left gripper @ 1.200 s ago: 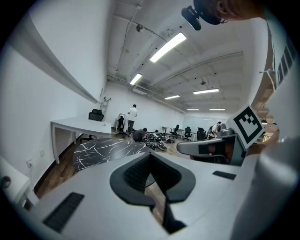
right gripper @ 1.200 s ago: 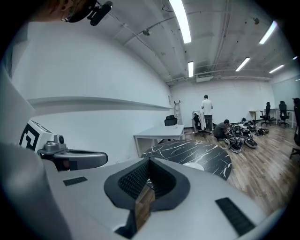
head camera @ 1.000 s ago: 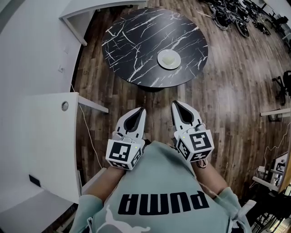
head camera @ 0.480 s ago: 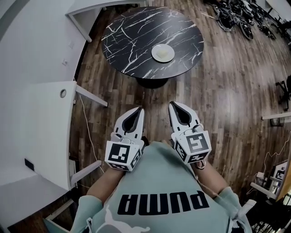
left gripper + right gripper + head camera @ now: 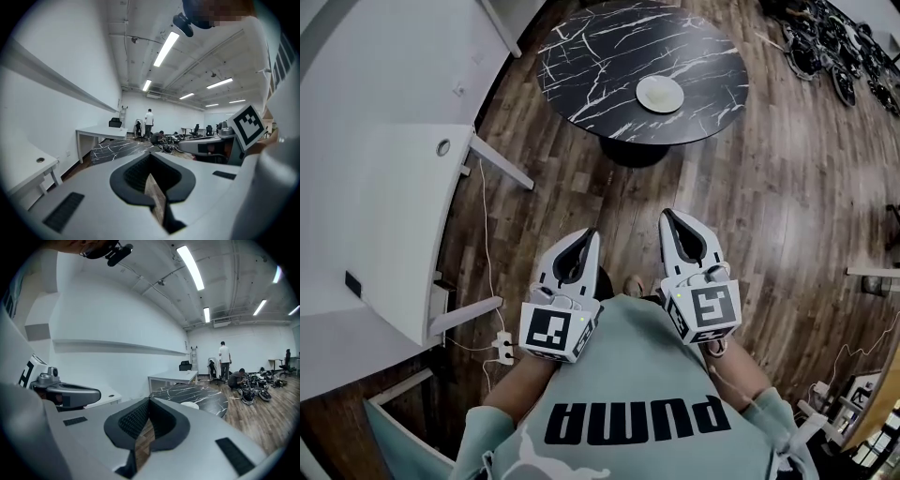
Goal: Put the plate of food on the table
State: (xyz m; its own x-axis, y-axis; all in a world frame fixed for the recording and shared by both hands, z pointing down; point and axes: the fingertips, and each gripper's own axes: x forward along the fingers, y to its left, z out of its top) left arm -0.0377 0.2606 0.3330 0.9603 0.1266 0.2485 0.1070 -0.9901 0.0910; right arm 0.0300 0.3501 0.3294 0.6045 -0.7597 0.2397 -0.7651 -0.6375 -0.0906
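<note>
Held left gripper (image 5: 589,236) and right gripper (image 5: 668,217) pressed together, empty — so risked shoving the plate (image 5: 660,94) off the edge of the marble table (image 5: 581,66).

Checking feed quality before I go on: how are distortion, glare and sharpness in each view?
Head view: strong fisheye bend, soft sheen on the wood floor, plate on the marble table sharp. Left gripper view: round dark vignette, ceiling lights blown out. Right gripper view: same vignette, strip lights glaring, plate small but clear.

Probably an office, white desks (image 5: 375,234), office chairs (image 5: 185,365), strip lights (image 5: 191,268)
</note>
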